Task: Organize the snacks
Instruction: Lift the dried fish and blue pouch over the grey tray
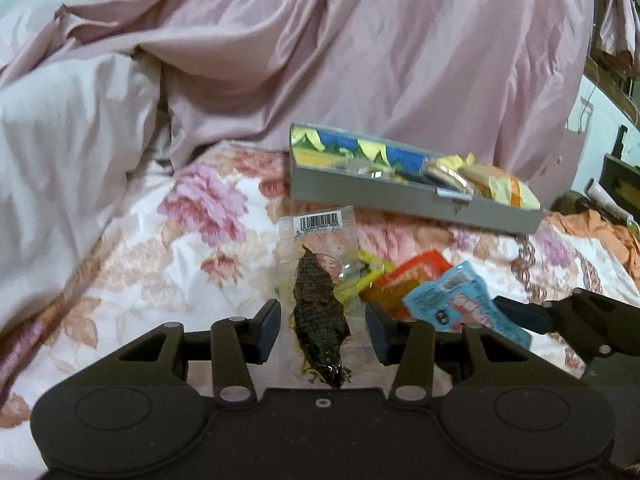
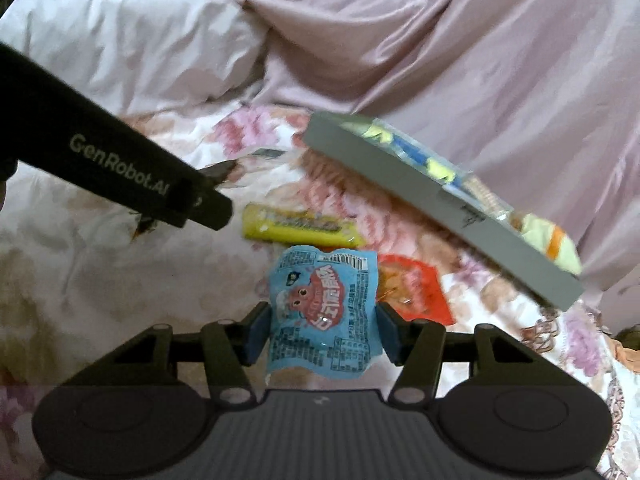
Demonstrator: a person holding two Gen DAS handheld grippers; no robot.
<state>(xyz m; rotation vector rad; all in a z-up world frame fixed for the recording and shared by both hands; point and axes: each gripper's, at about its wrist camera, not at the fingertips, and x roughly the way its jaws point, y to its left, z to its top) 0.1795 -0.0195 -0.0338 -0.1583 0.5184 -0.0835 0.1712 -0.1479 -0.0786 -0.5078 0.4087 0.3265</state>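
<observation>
My left gripper [image 1: 323,330] is open, its fingers on either side of a clear packet holding a dark dried snack [image 1: 318,312] on the floral bedsheet. My right gripper [image 2: 323,332] is open, its fingers on either side of a blue snack packet [image 2: 324,316], which also shows in the left wrist view [image 1: 460,304]. A yellow packet [image 2: 300,226] and a red-orange packet [image 2: 416,288] lie beside them. A grey box [image 1: 400,192] with several snacks inside sits beyond; it also shows in the right wrist view [image 2: 420,208].
A crumpled pink quilt [image 1: 360,60] is heaped behind the box. A white duvet [image 1: 60,152] lies at the left. The left gripper's body [image 2: 100,160] crosses the right wrist view. Orange cloth [image 1: 600,228] lies at the right.
</observation>
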